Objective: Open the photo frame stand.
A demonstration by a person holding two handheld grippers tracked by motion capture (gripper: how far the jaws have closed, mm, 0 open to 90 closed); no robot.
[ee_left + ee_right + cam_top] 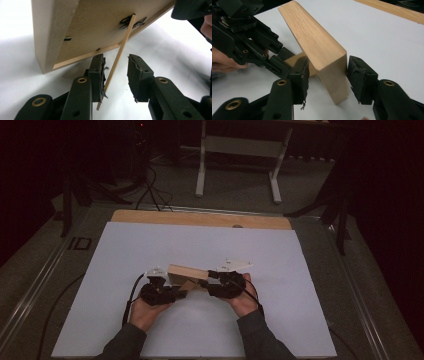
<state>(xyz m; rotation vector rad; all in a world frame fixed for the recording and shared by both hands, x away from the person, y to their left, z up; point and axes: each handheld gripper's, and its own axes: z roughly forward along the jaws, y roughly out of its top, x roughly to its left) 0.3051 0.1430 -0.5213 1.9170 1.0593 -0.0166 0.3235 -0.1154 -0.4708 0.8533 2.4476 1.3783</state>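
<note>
A light wooden picture frame point(186, 271) stands tilted on the white sheet between my two grippers. In the left gripper view I see its flat back point(100, 25) and a thin wooden prop strut point(120, 52) hinged on a black metal clip point(132, 21). My left gripper point(116, 60) is open around that strut, which leans on the left pad with a gap to the right one. My right gripper point(328, 62) is open around the frame's end point(332, 75); a gap shows at its left pad. The left gripper point(284, 58) reaches under the frame from the left.
The white sheet point(150, 245) covers the table, with a wooden strip point(200, 219) bare along its far edge. A white desk frame point(240, 150) and cables point(150, 190) lie on the floor beyond. Dark stands flank the table.
</note>
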